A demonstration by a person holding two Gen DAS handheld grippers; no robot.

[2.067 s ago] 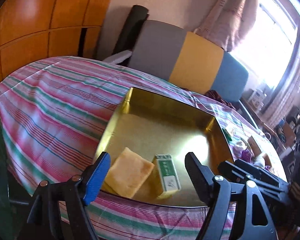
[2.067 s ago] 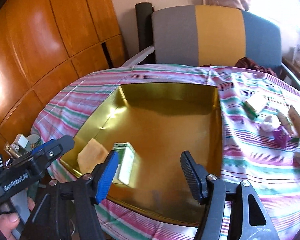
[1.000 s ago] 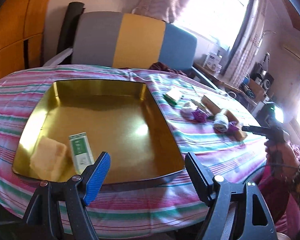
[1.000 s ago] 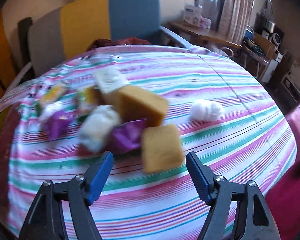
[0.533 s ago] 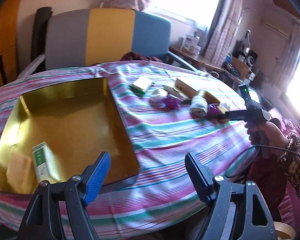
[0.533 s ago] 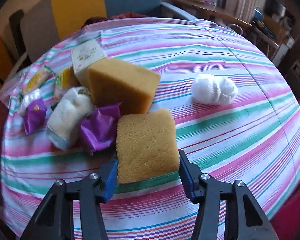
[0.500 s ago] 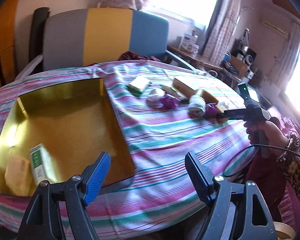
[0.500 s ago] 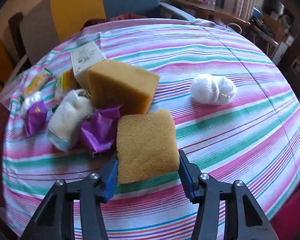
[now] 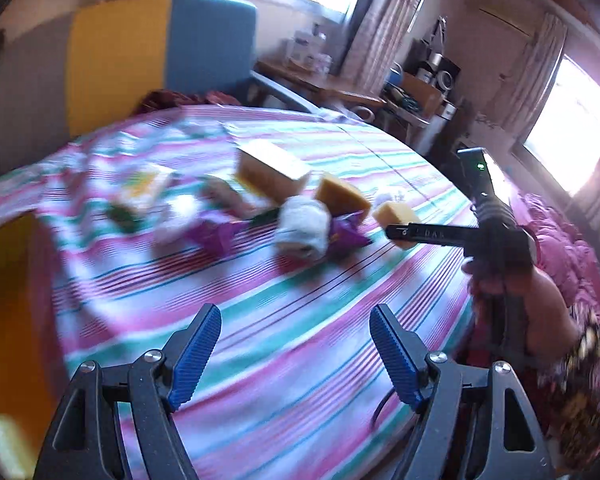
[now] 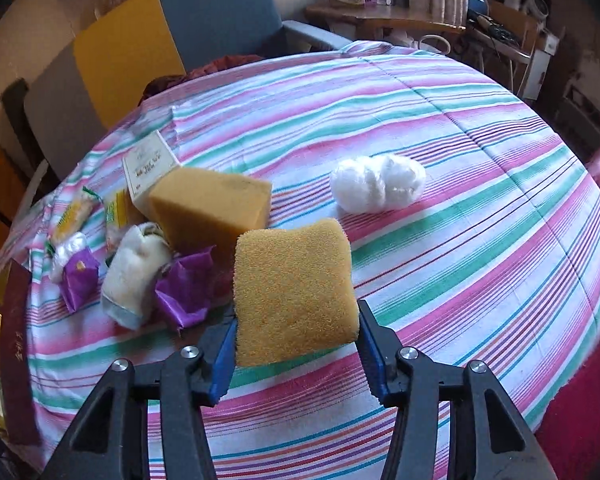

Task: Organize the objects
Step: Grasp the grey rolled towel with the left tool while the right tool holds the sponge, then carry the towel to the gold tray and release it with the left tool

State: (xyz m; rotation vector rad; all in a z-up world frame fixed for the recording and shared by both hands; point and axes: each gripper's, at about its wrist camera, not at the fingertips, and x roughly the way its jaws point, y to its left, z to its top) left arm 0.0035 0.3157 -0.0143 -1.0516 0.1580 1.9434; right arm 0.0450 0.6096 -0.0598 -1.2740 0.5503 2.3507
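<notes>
1. Right wrist view: my right gripper [image 10: 296, 344] is clenched on the yellow sponge [image 10: 294, 292], above the striped bench [image 10: 460, 240].
2. My left gripper [image 9: 296, 356] is released, empty.

Yellow sponge [image 10: 294, 292], clamped, off table

Cloth on the surface [image 10: 440, 240] is striped pink, teal, white and a bit of purple. The sponge [image 10: 294, 294] in the right claw [image 10: 296, 338] is yellow-orange, pads [image 10: 225, 354] blue on black arms. At 10 o'clock from it sits a darker mustard block [image 10: 212, 208], at 9 o'clock purple wrappers [image 10: 186, 288], at 1 o'clock a white cotton wad [image 10: 378, 188]. Chair [image 10: 148, 40] is grey, yellow and blue.
</notes>
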